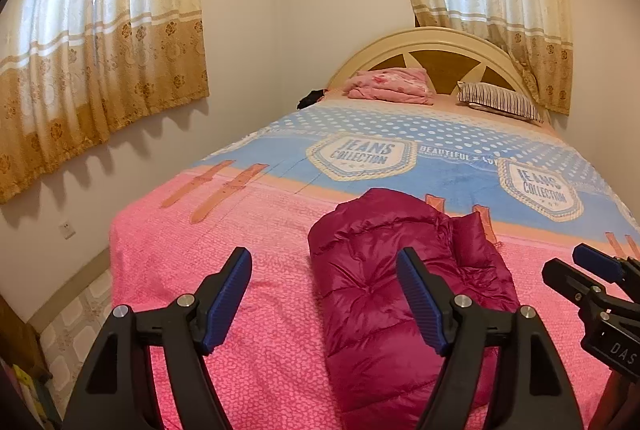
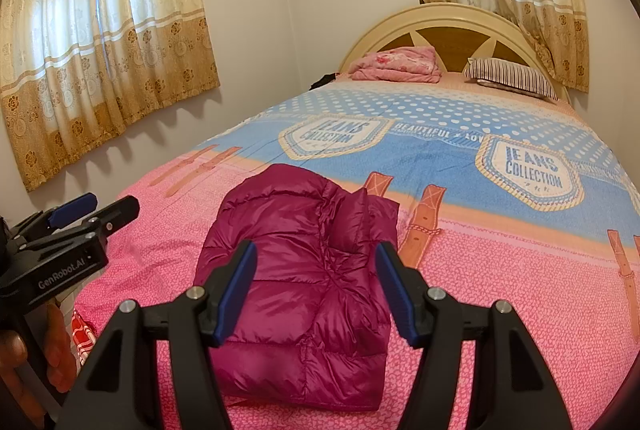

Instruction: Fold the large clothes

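- Our left gripper (image 1: 324, 294) hangs above the bed (image 1: 240, 310), jaws wide, holding nothing.
- The jacket (image 2: 296, 270) lies between our grippers near the bed's foot, already a compact bundle.
- Our right gripper (image 2: 316, 290) hovers over it, jaws wide, empty.
- We judge the folding nearly done; perhaps a final tidy is left.

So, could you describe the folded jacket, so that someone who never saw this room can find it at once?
Start from the large bed with the arched headboard. On its pink near end lies the jacket, a glossy magenta puffer folded into a compact bundle. The pink folded bedding and the striped pillow sit far off by the headboard; only the jacket is shiny and quilted.
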Available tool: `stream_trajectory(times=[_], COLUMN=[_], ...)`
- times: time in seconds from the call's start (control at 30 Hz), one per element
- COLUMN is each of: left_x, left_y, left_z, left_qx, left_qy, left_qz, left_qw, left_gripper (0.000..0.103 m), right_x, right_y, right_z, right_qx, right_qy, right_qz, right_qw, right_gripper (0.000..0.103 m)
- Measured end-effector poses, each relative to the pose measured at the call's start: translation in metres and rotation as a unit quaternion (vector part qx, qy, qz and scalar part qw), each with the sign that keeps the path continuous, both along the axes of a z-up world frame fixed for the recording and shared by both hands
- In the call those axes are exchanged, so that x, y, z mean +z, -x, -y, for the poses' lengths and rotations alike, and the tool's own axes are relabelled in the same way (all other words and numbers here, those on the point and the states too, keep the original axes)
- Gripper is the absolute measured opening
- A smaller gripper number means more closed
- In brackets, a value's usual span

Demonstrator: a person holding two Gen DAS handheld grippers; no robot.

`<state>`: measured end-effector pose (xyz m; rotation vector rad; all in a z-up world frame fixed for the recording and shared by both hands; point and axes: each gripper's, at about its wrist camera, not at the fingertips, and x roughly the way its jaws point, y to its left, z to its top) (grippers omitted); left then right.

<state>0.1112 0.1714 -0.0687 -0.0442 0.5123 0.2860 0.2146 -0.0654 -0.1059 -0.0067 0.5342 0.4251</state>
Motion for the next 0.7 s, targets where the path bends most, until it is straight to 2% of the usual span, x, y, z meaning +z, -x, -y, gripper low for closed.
stream_trajectory(times=[0.1,0.7], left_x=[-0.0007,-0.0096], left_y=[-0.0007,-0.0029], left_z=[0.0007,0.0009], left_qx=[-0.001,0.008], left_qy=[0.002,-0.014], left_qz=[-0.001,-0.007], left_qw=[1.0000,0.9999], left_gripper=[0.081,0.083], right_x=[0.0003,0.0015], right_y=[-0.0001,0.0005], right_z=[0.0001,0.0013], right_qx=[-0.001,-0.003], right_qy=[-0.001,-0.001], right_qz=[0.001,0.003], right_qw=[1.000,1.000], right_gripper=[0.065,0.065])
